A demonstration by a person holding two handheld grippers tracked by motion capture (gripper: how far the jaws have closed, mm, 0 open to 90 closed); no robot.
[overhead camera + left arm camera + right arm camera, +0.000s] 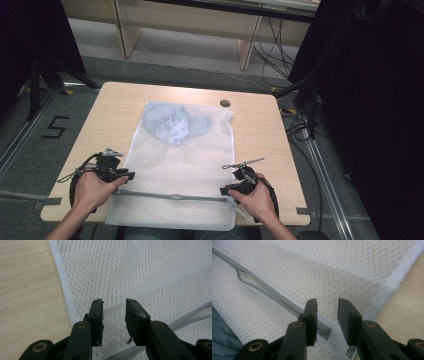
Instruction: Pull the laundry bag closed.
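High view: white mesh bag (180, 165) flat on table (110, 115), blue garment (174, 124) inside at far end; left gripper (131, 175) and right gripper (223, 190) at bag's near corners by grey zipper (170, 196).

Left gripper view: jaws parted, mesh between, nothing pinched.

Right gripper view: jaws apart over zipper end, gripping nothing.

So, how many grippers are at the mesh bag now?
2: the left gripper at the mesh bag's near left edge, the right gripper at its near right corner by the zipper.
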